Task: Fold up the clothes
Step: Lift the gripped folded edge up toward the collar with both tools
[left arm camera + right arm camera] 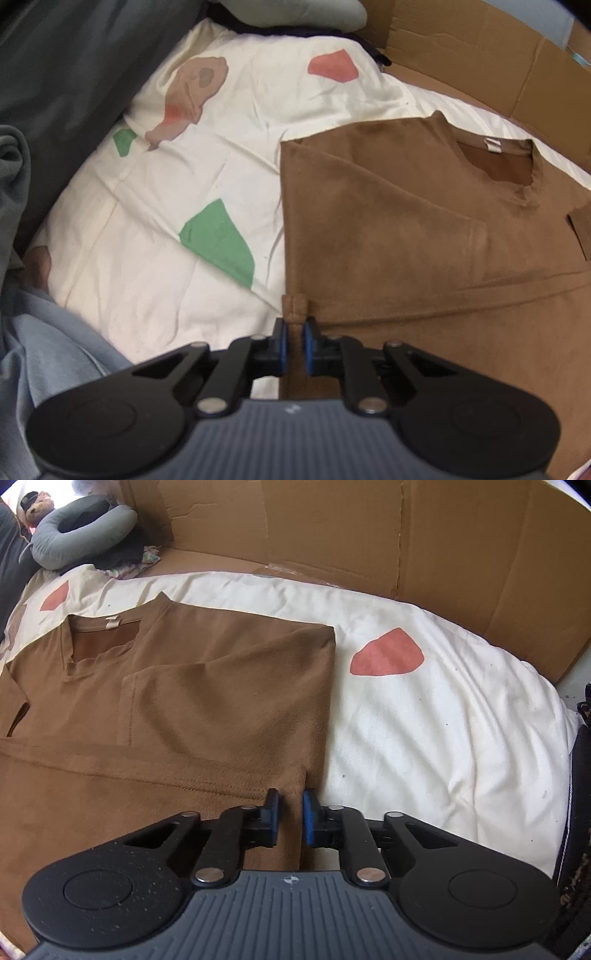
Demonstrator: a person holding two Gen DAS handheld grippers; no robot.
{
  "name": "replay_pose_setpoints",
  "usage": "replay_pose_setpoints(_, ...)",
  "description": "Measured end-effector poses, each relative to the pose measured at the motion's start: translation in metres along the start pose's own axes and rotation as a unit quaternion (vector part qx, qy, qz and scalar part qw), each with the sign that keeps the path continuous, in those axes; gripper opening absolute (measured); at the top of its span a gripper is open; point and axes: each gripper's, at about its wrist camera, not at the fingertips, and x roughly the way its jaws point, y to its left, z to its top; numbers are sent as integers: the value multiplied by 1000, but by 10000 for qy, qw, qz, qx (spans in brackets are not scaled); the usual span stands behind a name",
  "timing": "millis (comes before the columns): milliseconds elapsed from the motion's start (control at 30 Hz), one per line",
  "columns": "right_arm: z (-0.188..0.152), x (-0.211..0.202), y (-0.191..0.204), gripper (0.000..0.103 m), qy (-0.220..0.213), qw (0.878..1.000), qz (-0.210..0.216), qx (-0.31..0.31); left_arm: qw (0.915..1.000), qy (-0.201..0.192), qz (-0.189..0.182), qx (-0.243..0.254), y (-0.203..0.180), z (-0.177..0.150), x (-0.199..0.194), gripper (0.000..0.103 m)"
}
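Observation:
A brown T-shirt (pixel 424 236) lies on a white quilt, both sleeves folded in over its chest and its neckline facing the far side. My left gripper (pixel 294 326) is shut on the shirt's lower left corner, a pinch of brown cloth standing between the blue pads. In the right wrist view the same shirt (pixel 207 701) fills the left half. My right gripper (pixel 291 801) is shut on its lower right corner, with the hem lifted and doubled over the body below the sleeves.
The white quilt (pixel 177 229) (pixel 424 738) carries green, red and brown patches. Cardboard panels (pixel 369 531) (pixel 480 55) stand along the far side. A grey neck pillow (pixel 81 528) lies at the far left. Grey and light blue fabric (pixel 40 332) lies left.

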Motion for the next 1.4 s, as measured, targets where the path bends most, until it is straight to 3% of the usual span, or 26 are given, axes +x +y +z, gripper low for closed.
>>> replay_pose_setpoints(333, 8, -44, 4, 1, -235, 9997, -14, 25, 9993, -308, 213, 55, -11, -3, -40, 6)
replay_pose_setpoints(733, 10, -116, 7, 1, -829, 9965, 82, 105, 9962, -856, 123, -67, -12, 3, -109, 6)
replay_pose_setpoints(1133, 24, -166, 4, 1, -1302, 9912, 119, 205, 9914, -1295, 147, -101, -15, 30, -152, 6)
replay_pose_setpoints(1400, 45, -168, -4, 1, -1460, 9888, 172, 238, 9896, -1428, 165, -7, -22, 57, -155, 6)
